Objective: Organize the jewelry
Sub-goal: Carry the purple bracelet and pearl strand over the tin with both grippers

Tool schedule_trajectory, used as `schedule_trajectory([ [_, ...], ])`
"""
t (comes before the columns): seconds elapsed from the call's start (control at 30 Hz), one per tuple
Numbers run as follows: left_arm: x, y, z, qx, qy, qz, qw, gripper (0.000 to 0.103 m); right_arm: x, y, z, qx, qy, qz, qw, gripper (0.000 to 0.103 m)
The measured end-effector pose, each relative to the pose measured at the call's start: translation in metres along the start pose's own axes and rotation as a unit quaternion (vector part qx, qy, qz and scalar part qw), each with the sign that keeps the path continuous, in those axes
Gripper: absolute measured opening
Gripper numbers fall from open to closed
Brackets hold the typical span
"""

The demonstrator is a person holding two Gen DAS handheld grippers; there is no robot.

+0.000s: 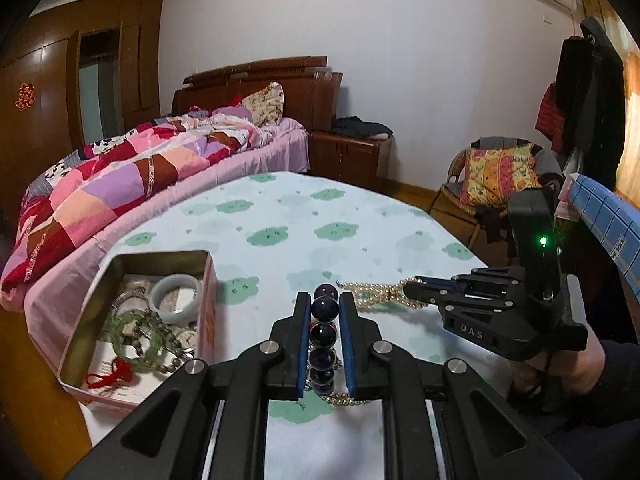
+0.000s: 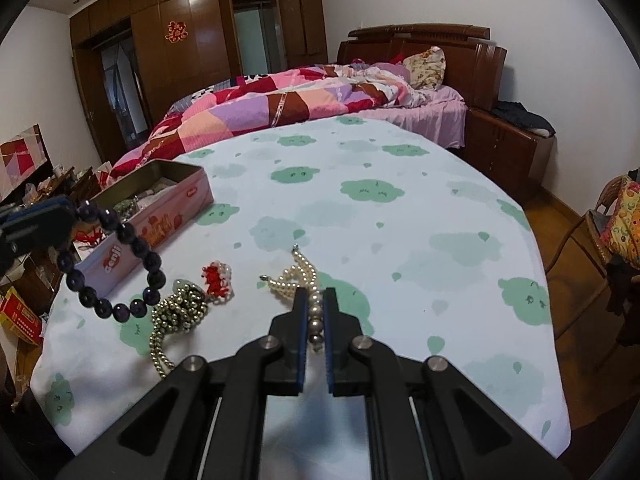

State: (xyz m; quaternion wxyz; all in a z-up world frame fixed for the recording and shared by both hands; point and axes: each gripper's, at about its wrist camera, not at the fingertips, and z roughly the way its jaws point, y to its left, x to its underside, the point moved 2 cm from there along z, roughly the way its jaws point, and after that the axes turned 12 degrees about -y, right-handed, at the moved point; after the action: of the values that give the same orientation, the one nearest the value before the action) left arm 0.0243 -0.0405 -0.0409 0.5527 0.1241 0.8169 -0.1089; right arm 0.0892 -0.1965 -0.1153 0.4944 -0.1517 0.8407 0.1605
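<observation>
From the left wrist view, the lower beads of the dark purple round-bead bracelet (image 1: 323,334) vanish behind the jaws. The small print on the papers lining the pink rectangular tin box (image 1: 208,320) is too small to read. From the right wrist view, the cream pearl necklace (image 2: 298,276) is partly covered between the jaws, and the tin's contents sit mostly behind its wall.

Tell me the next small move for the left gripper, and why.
Probably carry it left over the open tin and let go. The left gripper is shut on the dark bead bracelet, lifted off the table, and the tin already holds other bracelets. The right gripper is shut on the pearl necklace.
</observation>
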Motion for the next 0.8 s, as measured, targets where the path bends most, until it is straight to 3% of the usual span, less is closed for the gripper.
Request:
schedule_trajectory([
  [0.33,-0.016,0.018,-0.012,-0.022,-0.016,-0.012,0.9996,0.013,-0.016,0.013,-0.014,-0.011,-0.024,-0.009,1.0,0.009],
  [0.8,-0.02,0.038,-0.014,-0.047,-0.009,-0.027,0.9985,0.013,-0.046,0.046,-0.036,-0.042,-0.07,-0.022,0.996,0.009],
])
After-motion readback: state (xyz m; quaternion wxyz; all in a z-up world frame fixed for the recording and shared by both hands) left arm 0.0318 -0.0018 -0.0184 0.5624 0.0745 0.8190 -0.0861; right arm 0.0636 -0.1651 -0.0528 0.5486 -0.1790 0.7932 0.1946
